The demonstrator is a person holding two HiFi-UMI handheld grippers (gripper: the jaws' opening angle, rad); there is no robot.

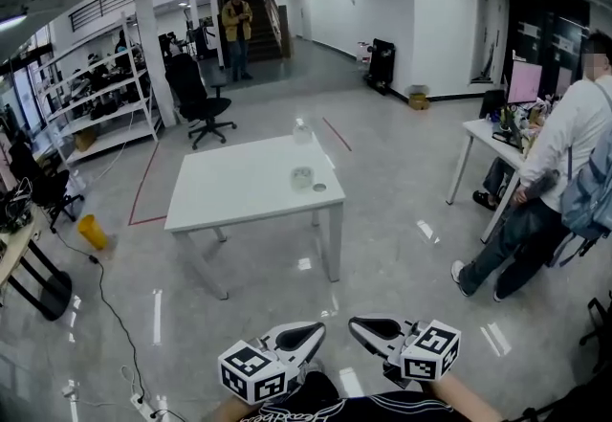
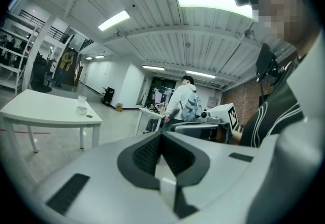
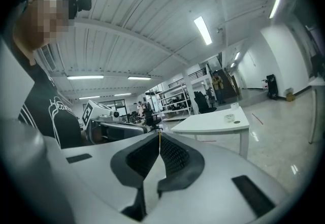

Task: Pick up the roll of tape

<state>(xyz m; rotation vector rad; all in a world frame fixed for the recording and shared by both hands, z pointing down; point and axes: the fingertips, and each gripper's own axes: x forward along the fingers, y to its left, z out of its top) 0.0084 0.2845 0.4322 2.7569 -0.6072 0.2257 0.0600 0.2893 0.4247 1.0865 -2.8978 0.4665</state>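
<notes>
A white table (image 1: 249,195) stands in the middle of the room, a few steps ahead. On its right part lies a clear roll of tape (image 1: 302,178), with a small dark disc (image 1: 319,188) beside it and a clear cup (image 1: 302,131) at the far edge. My left gripper (image 1: 318,327) and right gripper (image 1: 353,322) are held low and close to my body, tips towards each other, far short of the table. Both are shut with nothing between the jaws. The left gripper (image 2: 161,134) view shows the tape (image 2: 81,110) far off. The right gripper (image 3: 160,134) view shows the tape (image 3: 229,117) too.
A person in a white top with a backpack (image 1: 564,162) stands at a desk (image 1: 483,131) on the right. An office chair (image 1: 198,97) and shelves (image 1: 105,95) are at the back left, another person (image 1: 236,23) by the stairs. A cable (image 1: 110,310) runs across the floor on the left.
</notes>
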